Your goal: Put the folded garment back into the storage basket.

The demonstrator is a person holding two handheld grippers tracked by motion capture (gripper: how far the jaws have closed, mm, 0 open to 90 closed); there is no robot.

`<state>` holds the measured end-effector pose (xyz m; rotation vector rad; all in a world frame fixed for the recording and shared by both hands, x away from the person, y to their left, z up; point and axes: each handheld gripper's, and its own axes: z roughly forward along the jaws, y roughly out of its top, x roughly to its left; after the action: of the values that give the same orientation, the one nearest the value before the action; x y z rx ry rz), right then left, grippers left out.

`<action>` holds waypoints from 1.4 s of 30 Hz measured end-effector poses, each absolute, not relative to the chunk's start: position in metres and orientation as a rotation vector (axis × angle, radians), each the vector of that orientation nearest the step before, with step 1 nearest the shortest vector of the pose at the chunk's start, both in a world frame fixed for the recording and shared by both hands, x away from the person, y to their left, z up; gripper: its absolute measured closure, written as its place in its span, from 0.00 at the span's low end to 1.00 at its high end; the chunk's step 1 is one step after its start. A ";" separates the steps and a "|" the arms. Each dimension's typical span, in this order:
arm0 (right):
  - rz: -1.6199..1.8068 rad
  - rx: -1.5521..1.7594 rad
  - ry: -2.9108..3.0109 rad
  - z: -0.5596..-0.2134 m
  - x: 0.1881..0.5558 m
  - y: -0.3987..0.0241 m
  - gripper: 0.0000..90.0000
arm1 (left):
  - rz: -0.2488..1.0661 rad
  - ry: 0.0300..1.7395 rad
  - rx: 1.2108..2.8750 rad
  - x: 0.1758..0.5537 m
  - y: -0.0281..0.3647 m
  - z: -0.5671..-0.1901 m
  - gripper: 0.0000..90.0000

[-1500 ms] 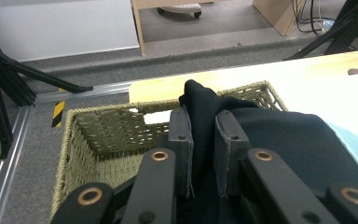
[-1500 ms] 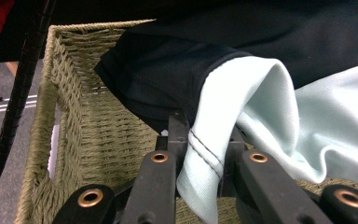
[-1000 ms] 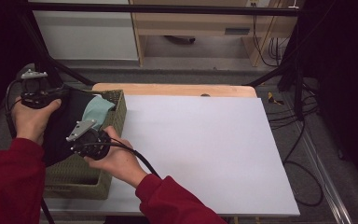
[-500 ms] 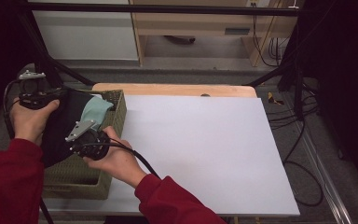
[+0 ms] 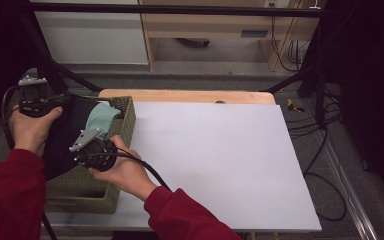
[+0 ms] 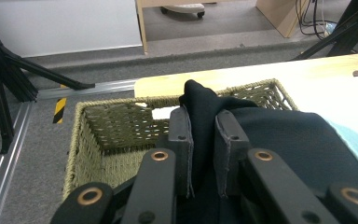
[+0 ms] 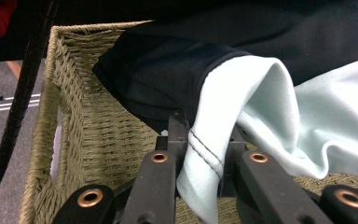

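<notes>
A black garment (image 5: pixel 65 137) with a pale mint part (image 5: pixel 102 117) is lifted partly out of a woven green basket (image 5: pixel 126 114) at the table's left end. My left gripper (image 5: pixel 60 102) is at the basket's far left and is shut on a fold of the black cloth (image 6: pixel 203 105); that fold stands up between its pads (image 6: pixel 182 140). Nearer the person, my right gripper (image 5: pixel 86 145) is shut on the stitched hem of the mint cloth (image 7: pixel 205 154). Behind the mint part in the right gripper view, the black cloth (image 7: pixel 168 70) drapes into the basket (image 7: pixel 84 135).
A white sheet (image 5: pixel 220 160) covers most of the table to the right of the basket, with a strip of wooden top (image 5: pixel 190 96) at its far edge. Cables (image 5: pixel 325 125) lie on the floor at right. Black stand legs (image 6: pixel 9 70) rise left of the basket.
</notes>
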<state>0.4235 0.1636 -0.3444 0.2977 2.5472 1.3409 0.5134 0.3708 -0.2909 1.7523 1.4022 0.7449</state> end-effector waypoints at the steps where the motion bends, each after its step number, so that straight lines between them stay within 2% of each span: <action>1: 1.341 0.299 2.549 -0.345 0.424 0.164 0.90 | 0.744 1.404 1.750 0.514 0.371 -0.291 0.88; 28: 1.261 0.349 2.615 -0.364 0.437 0.175 0.87 | 0.695 1.430 1.747 0.528 0.379 -0.323 0.87; 29: 1.254 0.355 2.631 -0.366 0.438 0.177 0.85 | 0.695 1.436 1.750 0.529 0.379 -0.326 0.87; 31: 1.219 0.390 2.670 -0.370 0.439 0.179 0.70 | 0.708 1.458 1.757 0.531 0.379 -0.335 0.83; 32: 1.192 0.417 2.691 -0.370 0.438 0.178 0.60 | 0.708 1.465 1.755 0.532 0.379 -0.338 0.77; 34: 1.174 0.439 2.695 -0.366 0.434 0.173 0.50 | 0.692 1.469 1.752 0.532 0.380 -0.344 0.66; 36: 1.173 0.436 2.668 -0.359 0.428 0.163 0.45 | 0.666 1.476 1.776 0.531 0.379 -0.346 0.55; 38: 1.189 0.440 2.620 -0.349 0.422 0.149 0.41 | 0.693 1.464 1.810 0.527 0.375 -0.343 0.48; 42: 1.238 0.477 2.545 -0.331 0.418 0.120 0.37 | 0.704 1.422 1.789 0.513 0.368 -0.332 0.44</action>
<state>0.4179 0.1197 -0.3308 0.4773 2.5445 1.2381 0.5126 0.3676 -0.3322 1.7891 1.4218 0.7035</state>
